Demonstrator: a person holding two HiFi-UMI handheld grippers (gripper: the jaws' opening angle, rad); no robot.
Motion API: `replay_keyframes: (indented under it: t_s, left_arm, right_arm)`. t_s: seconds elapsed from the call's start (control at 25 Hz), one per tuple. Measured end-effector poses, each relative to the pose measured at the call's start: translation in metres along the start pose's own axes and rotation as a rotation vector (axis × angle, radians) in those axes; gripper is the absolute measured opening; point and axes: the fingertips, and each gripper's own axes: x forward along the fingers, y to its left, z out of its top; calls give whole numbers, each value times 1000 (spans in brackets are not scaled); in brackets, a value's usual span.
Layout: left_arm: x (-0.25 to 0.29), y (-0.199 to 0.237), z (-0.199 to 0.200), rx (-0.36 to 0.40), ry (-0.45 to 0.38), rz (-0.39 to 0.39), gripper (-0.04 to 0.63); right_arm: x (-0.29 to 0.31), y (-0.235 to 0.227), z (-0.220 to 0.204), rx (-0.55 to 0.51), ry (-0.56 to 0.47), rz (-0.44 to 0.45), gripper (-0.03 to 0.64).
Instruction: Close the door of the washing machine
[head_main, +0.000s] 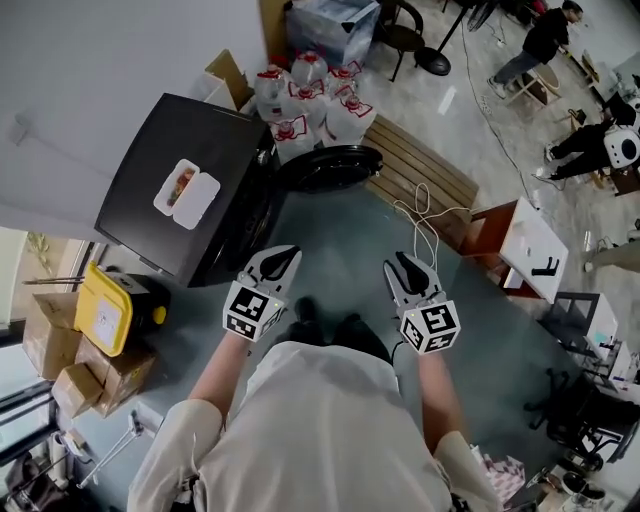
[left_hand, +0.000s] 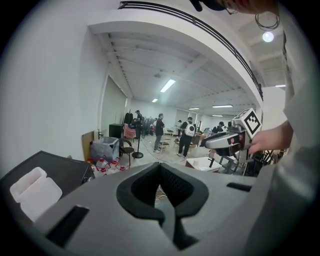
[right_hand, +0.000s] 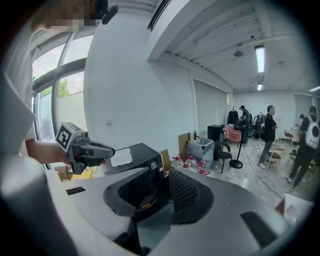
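The black washing machine stands at the left in the head view, with a white lidded box on its top. Its round door hangs open, swung out from the front. My left gripper and right gripper are held side by side short of the machine, both open and with nothing in them. In the right gripper view the machine shows between the right gripper's jaws, and the left gripper is at the left. The left gripper points past the machine's top into the room.
Several water bottles crowd behind the door. A wooden slatted pallet and a white cable lie on the floor to its right. A yellow case and cardboard boxes sit at the left; a small white table stands at the right.
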Motion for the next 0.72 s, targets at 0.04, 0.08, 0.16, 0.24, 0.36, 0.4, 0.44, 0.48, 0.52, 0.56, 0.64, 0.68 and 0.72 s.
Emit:
replay_keyframes:
  t_s: [0.04, 0.08, 0.16, 0.24, 0.36, 0.4, 0.44, 0.48, 0.52, 0.56, 0.64, 0.68, 0.72]
  left_arm:
    - [3, 3, -1, -6, 2, 2, 9]
    - [7, 6, -2, -13, 4, 4, 9]
    - [15, 11, -4, -27, 7, 12, 9]
    - [25, 16, -8, -43, 11, 26, 9]
    - [43, 24, -12, -66, 18, 54, 9]
    - [49, 27, -13, -75, 19, 65, 9]
    - [55, 30, -14, -84, 20, 77, 9]
    - [62, 32, -14, -94, 19, 89, 9]
    - [69, 35, -14, -104, 18, 101, 9]
    - [77, 38, -14, -113, 16, 113, 9]
    - [94, 44, -16, -129, 18, 135, 9]
    - [103, 48, -18, -136, 22, 145, 9]
    - [112, 51, -21, -141, 26, 155, 9]
  right_arm:
    - [3, -2, 0, -2, 7, 0, 138]
    - [6, -5, 0, -4, 13, 0, 138]
    - [13, -13, -1, -5, 25, 1, 138]
    - [22, -23, -3, -3, 36, 5, 138]
    - [38, -40, -7, 2, 55, 20, 138]
    - [44, -46, -9, 3, 62, 28, 138]
    - [50, -52, -11, 3, 70, 37, 138]
    - [57, -58, -13, 3, 78, 47, 138]
    - [64, -65, -15, 0, 86, 58, 138]
    - [72, -73, -17, -5, 96, 70, 138]
    - [88, -89, -21, -18, 117, 96, 138]
    - [97, -97, -24, -23, 127, 107, 138]
    - [106, -106, -27, -26, 136, 118, 138]
